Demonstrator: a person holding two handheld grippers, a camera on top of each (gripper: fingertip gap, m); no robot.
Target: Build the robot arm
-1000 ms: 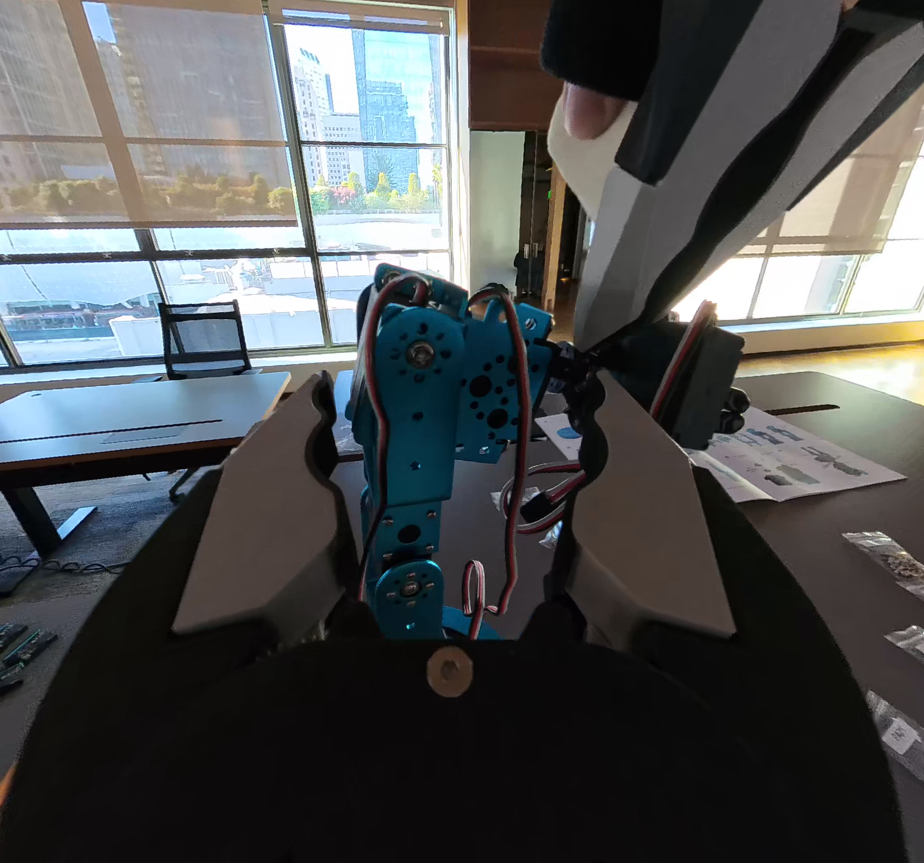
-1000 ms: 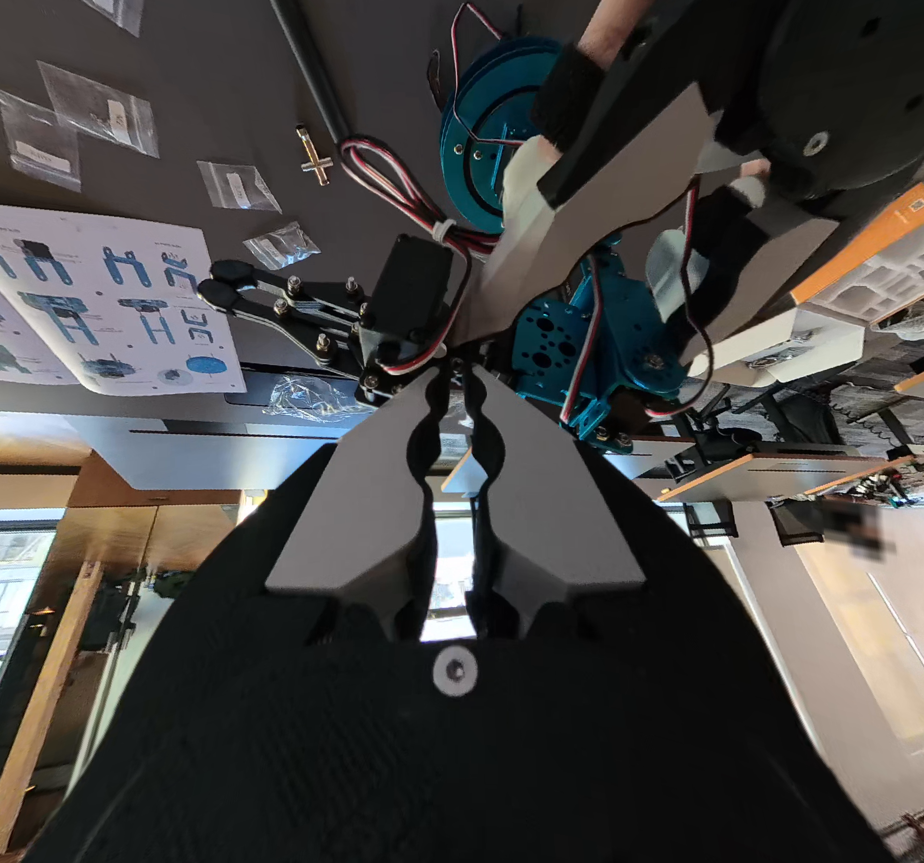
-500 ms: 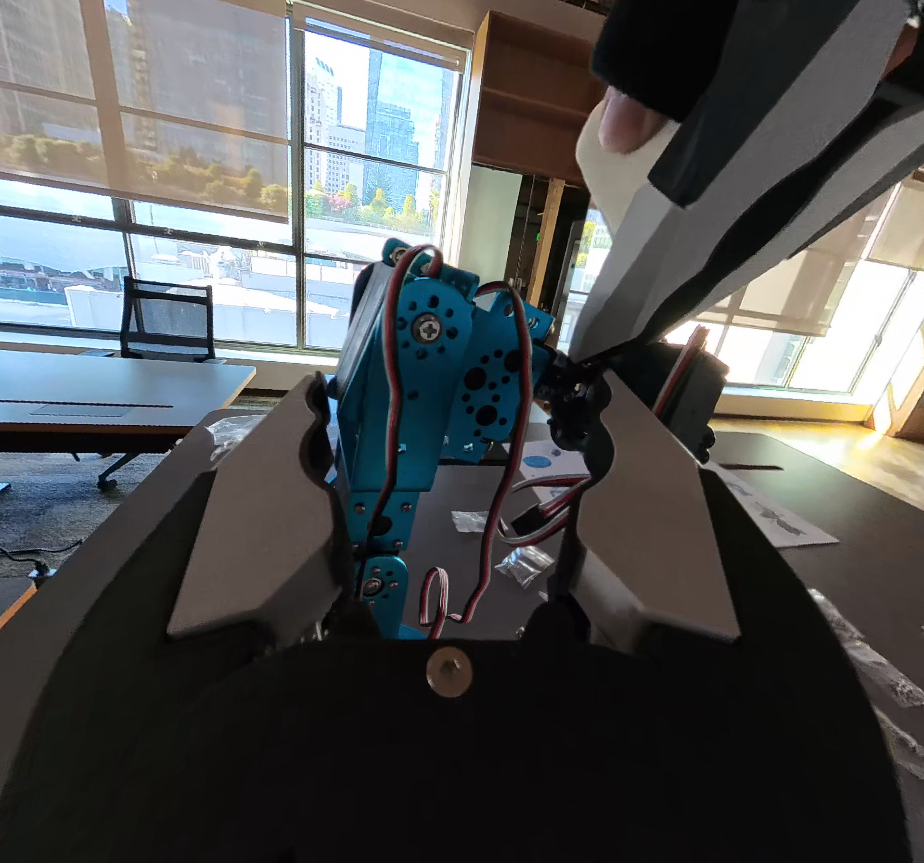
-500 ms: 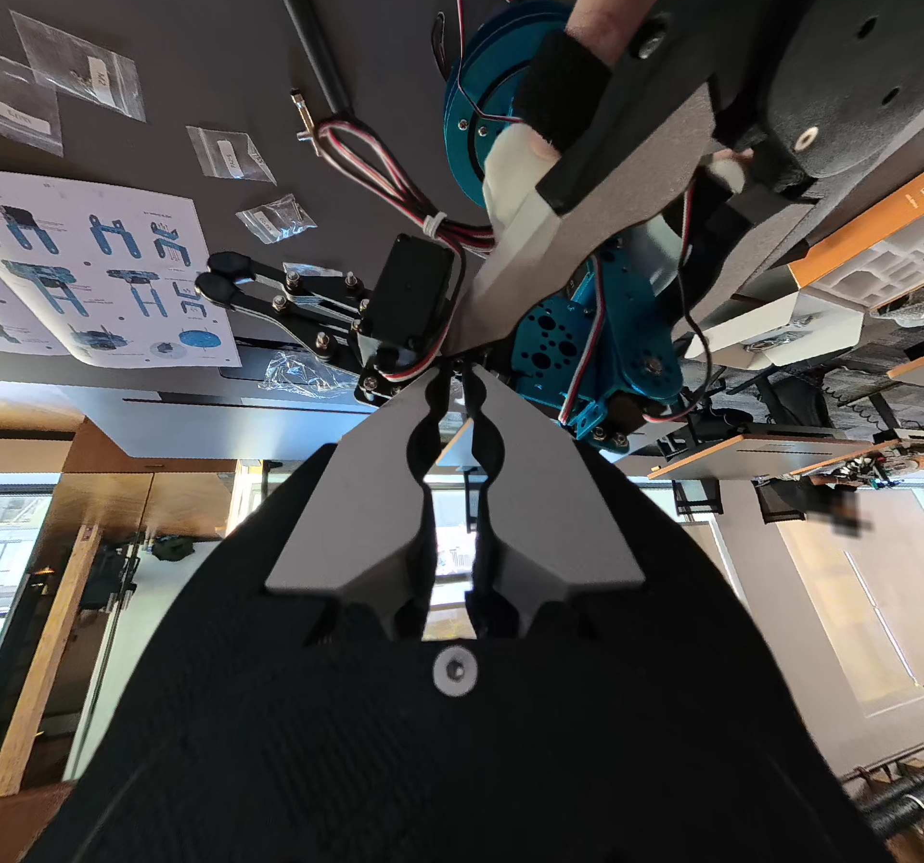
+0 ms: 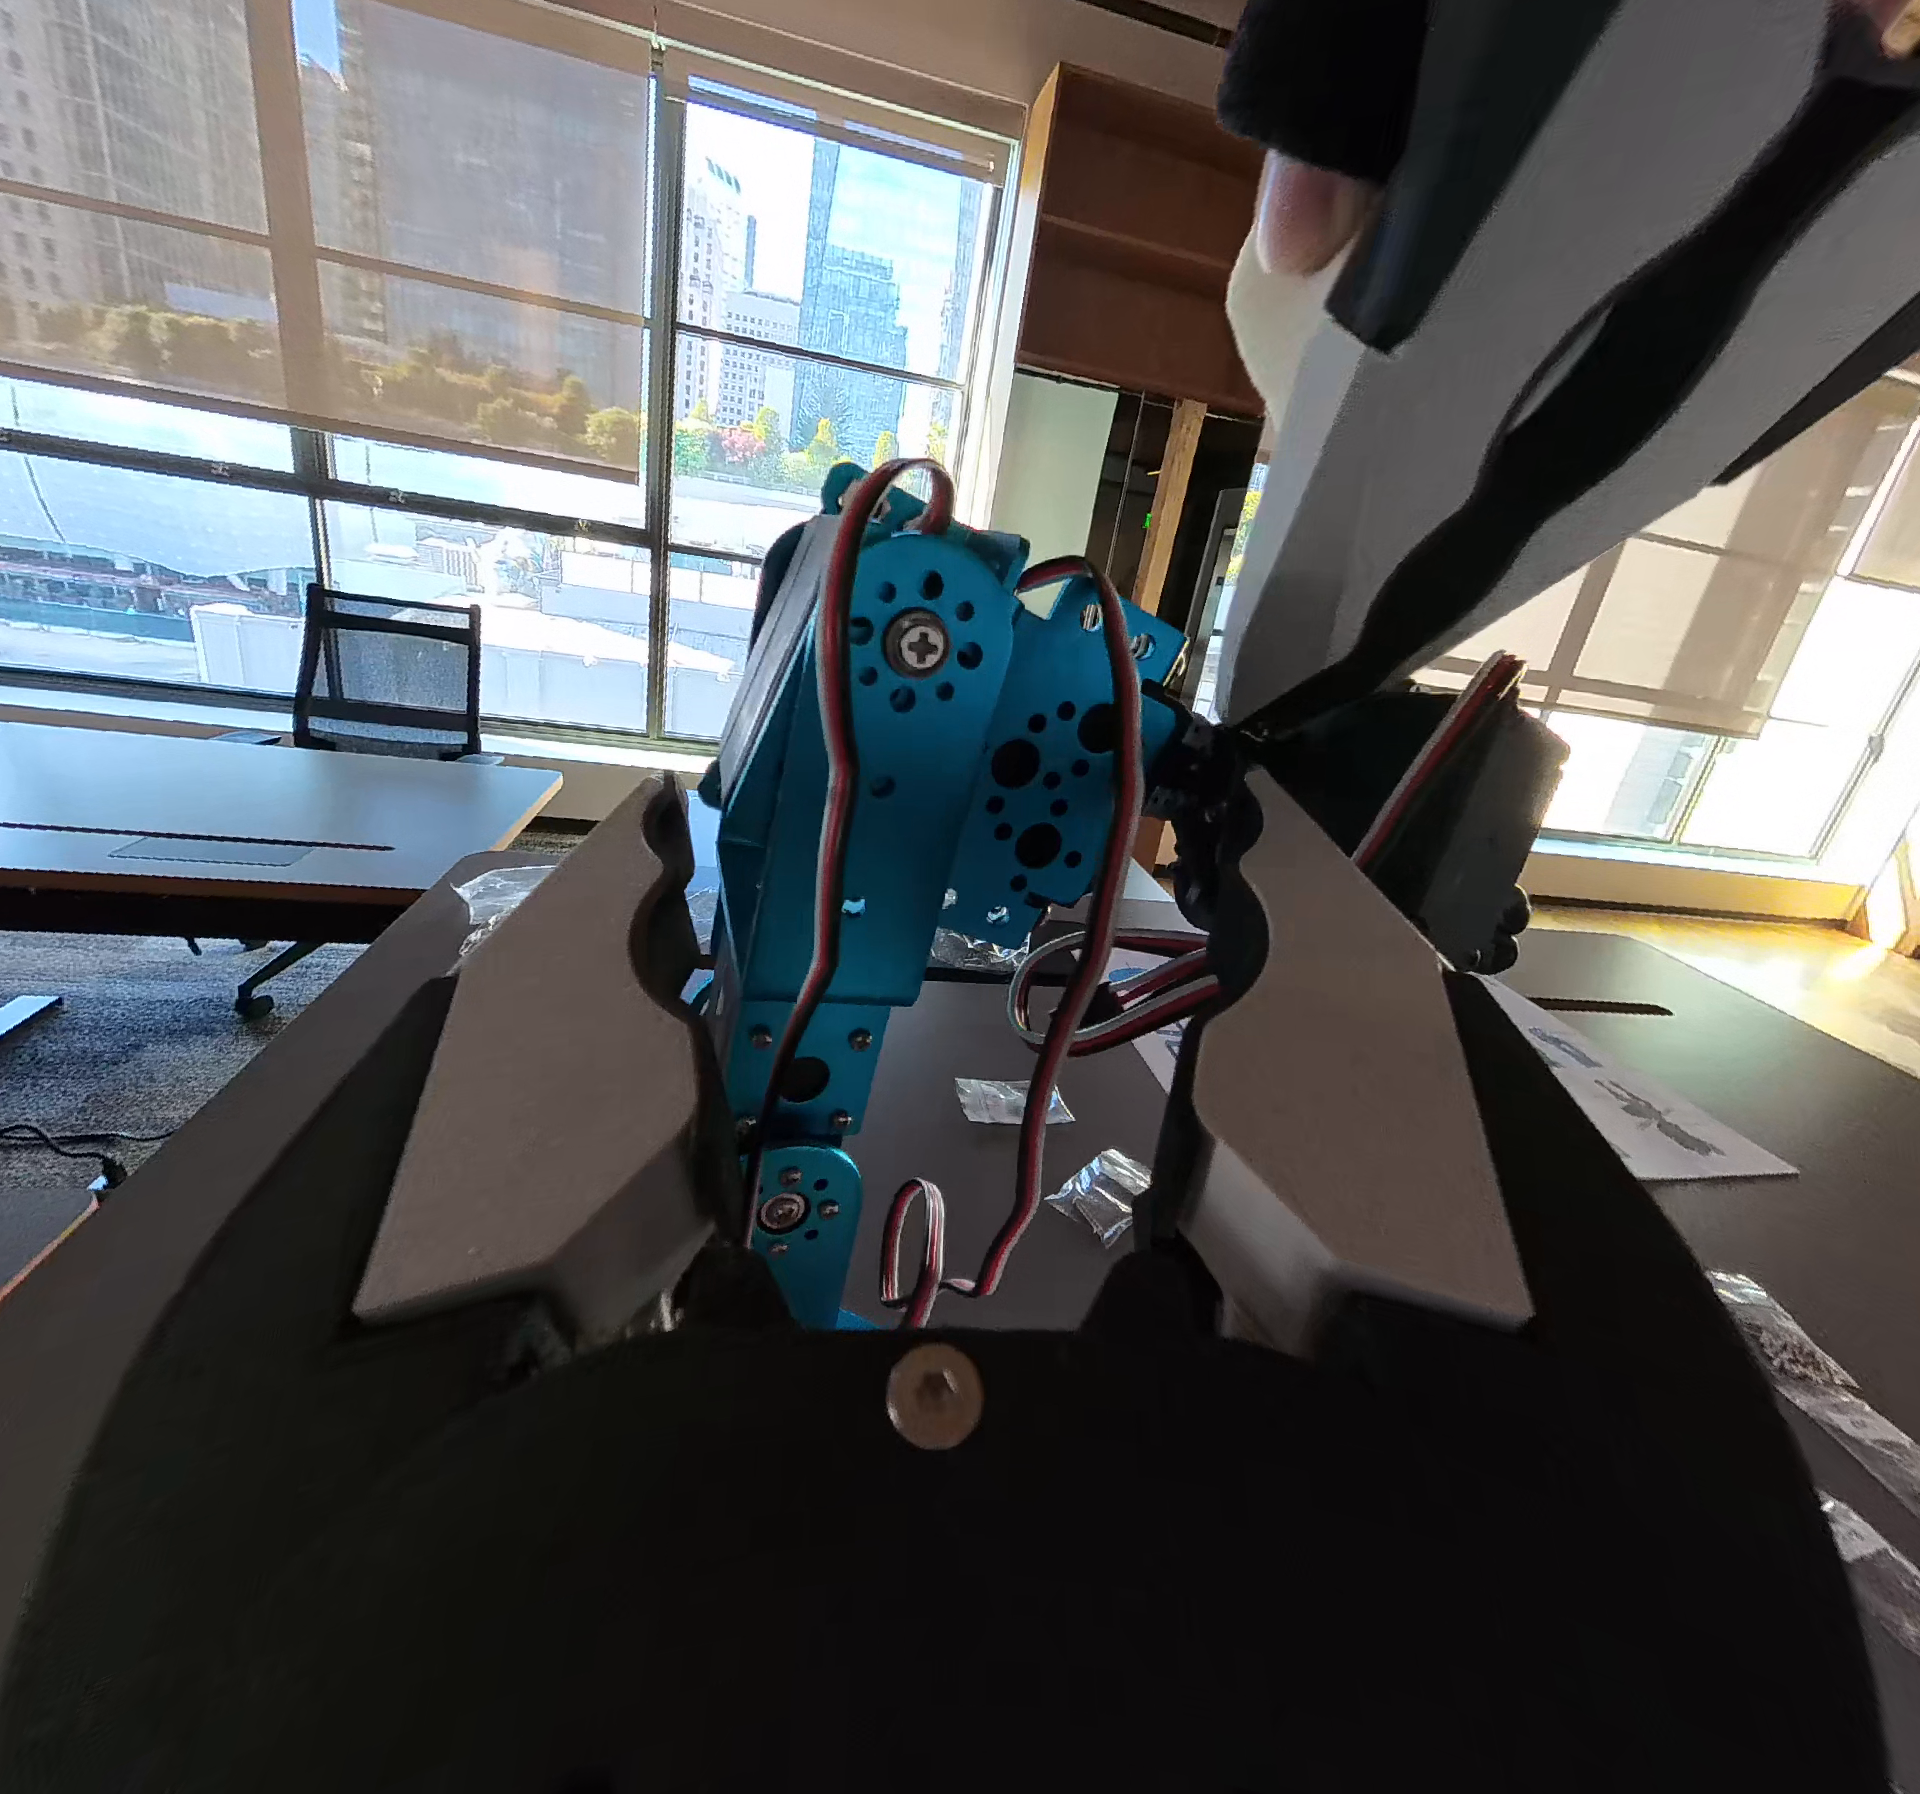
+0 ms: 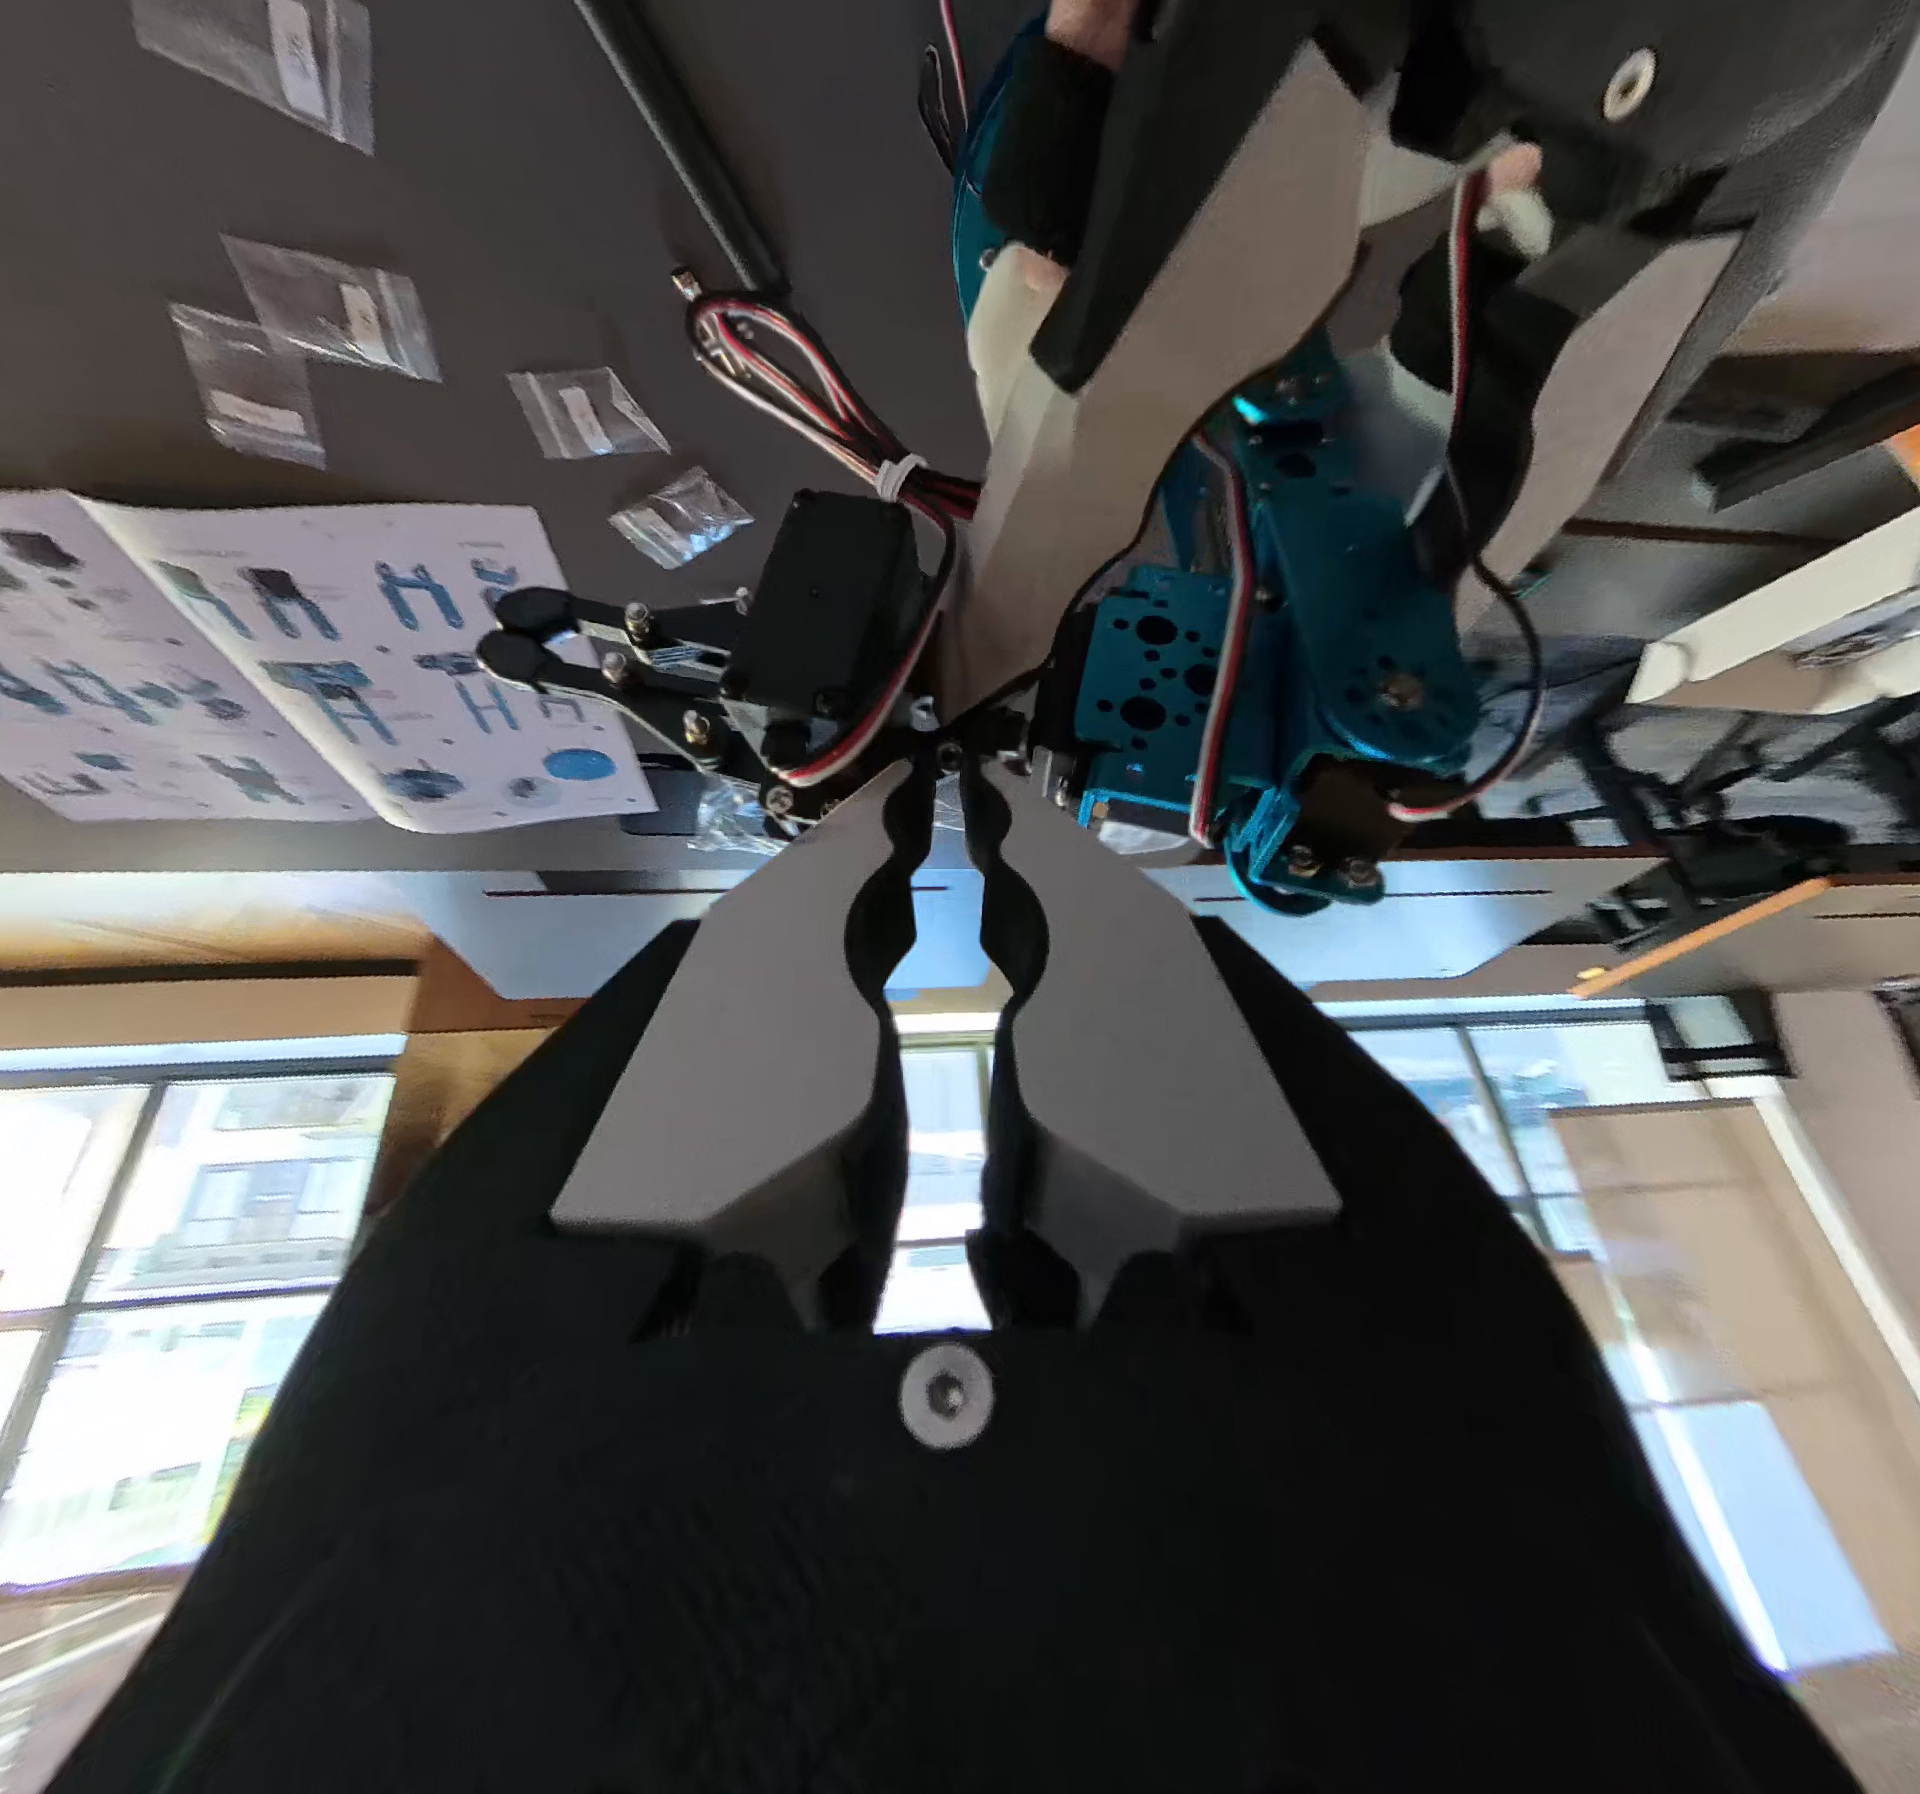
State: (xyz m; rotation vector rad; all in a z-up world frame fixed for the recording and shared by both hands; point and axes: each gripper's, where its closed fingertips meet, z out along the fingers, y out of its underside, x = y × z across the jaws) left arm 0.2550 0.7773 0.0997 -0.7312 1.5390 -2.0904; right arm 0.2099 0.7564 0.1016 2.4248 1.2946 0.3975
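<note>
Around blue robot arm (image 5: 894, 809), left hand-held gripper (image 5: 951, 809) clamped

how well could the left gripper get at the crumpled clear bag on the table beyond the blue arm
Probably not directly: the blue arm fills most of the gap in the left gripper, and the clear bag lies beyond it.

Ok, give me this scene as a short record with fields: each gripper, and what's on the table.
Left gripper: fingers straddle the blue robot arm; grip unclear
Right gripper: tips pinched on the black joint beside the claw
Table: dark; instruction sheet, small parts bags
</note>
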